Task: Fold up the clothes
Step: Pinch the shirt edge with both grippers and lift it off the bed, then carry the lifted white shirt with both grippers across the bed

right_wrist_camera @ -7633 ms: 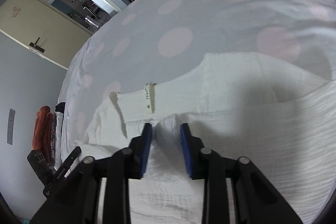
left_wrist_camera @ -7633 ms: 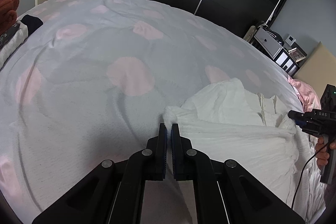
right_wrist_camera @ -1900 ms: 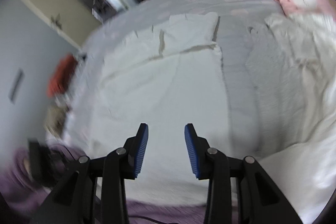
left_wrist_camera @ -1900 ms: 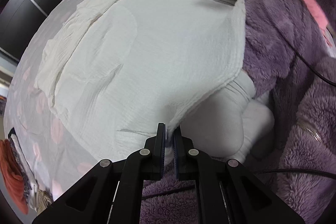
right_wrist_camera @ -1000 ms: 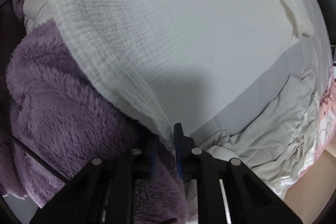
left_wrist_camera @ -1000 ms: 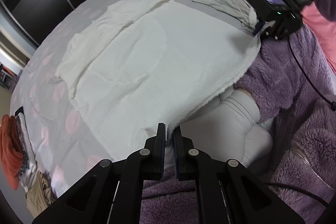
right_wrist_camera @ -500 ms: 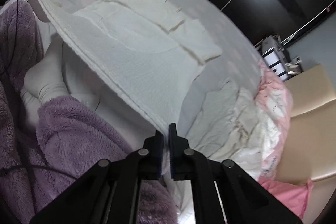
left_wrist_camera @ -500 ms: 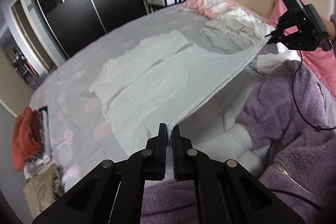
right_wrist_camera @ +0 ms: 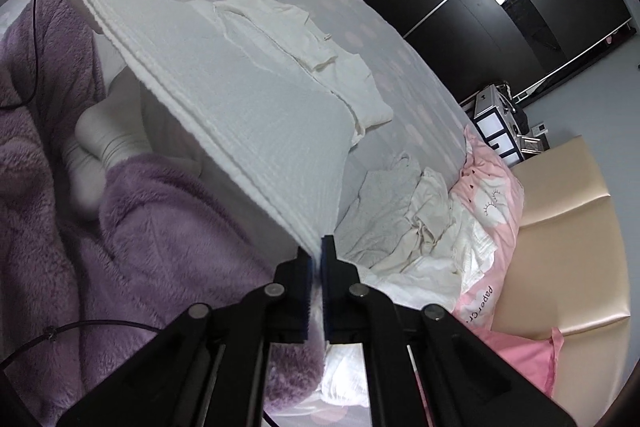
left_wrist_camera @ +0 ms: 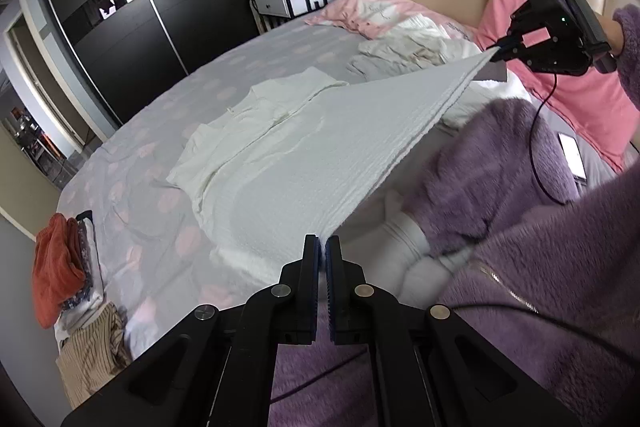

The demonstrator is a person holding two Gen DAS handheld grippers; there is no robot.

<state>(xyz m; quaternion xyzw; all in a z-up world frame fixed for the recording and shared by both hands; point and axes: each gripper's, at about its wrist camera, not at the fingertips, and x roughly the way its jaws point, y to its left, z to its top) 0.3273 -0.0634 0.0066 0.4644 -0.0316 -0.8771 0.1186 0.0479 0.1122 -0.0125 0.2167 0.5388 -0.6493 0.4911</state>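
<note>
Partly hidden, white garment (left_wrist_camera: 320, 163) hem corners inside both clamped jaws, knees underneath.

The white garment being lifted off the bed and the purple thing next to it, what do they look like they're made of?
The white garment looks like soft crinkled cotton, maybe gauze: matte, with fine ribbing along its taut edge. The purple sleeve looks like plush synthetic fleece: fuzzy, deep pile, slight sheen. Neither fibre can be confirmed by sight.

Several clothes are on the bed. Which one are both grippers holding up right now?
The large white textured garment: left gripper and right gripper pinch its near hem, stretched taut and lifted. The crumpled pale clothes by the pink pillow lie untouched.
</note>
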